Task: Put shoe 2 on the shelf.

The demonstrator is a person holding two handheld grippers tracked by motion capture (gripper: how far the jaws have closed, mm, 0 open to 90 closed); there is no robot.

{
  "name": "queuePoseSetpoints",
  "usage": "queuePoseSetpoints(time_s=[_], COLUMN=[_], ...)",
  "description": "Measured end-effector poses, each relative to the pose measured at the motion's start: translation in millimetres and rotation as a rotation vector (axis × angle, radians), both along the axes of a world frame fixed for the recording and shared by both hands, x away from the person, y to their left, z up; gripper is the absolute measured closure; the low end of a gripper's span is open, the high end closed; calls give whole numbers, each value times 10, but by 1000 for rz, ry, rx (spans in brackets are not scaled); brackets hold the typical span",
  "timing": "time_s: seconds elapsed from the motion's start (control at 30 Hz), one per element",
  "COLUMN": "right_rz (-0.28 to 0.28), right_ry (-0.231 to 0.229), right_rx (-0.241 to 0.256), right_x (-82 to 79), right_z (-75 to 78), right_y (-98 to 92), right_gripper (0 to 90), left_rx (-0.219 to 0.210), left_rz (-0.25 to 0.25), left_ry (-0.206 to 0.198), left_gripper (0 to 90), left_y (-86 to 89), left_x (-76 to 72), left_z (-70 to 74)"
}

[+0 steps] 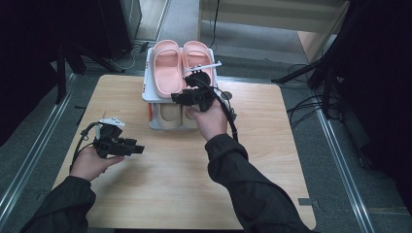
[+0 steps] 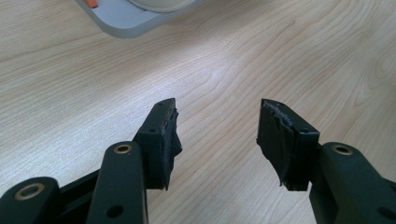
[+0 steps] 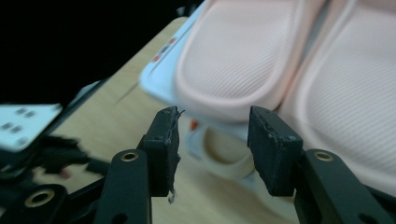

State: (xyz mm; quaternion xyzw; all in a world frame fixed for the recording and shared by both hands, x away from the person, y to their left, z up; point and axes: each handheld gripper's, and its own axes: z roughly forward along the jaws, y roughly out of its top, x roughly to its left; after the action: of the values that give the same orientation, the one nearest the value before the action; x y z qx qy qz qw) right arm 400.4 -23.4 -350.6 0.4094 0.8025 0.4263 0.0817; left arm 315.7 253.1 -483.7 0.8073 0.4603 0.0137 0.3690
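A two-tier shoe rack (image 1: 145, 90) at the desk's (image 1: 184, 184) far edge carries pink slippers (image 1: 167, 65) on top and beige slippers (image 1: 167, 112) below. The right claw (image 3: 212, 135), released, hangs at the rack's front, its view showing the pink heels close overhead; the left claw (image 2: 217, 135), released, hovers over bare wood

High view looks down; claw views sit close — sharing the shoe rack (image 1: 151, 92).

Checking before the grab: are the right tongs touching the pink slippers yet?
Apart. In the right gripper view, the right tongs stand open short of the pink slippers, with rack edge and a beige slipper visible between the jaws.
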Motion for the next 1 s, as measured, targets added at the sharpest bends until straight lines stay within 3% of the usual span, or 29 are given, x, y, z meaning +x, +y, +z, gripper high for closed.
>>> queuePoseSetpoints(time_s=[0.23,0.47,0.8,0.97,1.0], right_rz=[63,108,167,200,216], right_ry=[6,-15,44,55,39], right_rx=[44,45,45,50,46], right_x=[-245,-471,-633,-676,-694], right_z=[-104,-367,-769,-908,-958], right_y=[-108,-253,-378,-408,-420], right_gripper=[540,538,496,485,481], left_rx=[2,-3,-3,1,1], left_rz=[-9,-18,-27,-36,-34], left_ry=[-4,-8,-9,-12,-14], left_gripper=[457,448,435,420,416], left_y=[-9,-40,-69,-104,-109], left_x=[-18,-33,-41,-60,-62], left_z=[2,2,-20,-34,-36])
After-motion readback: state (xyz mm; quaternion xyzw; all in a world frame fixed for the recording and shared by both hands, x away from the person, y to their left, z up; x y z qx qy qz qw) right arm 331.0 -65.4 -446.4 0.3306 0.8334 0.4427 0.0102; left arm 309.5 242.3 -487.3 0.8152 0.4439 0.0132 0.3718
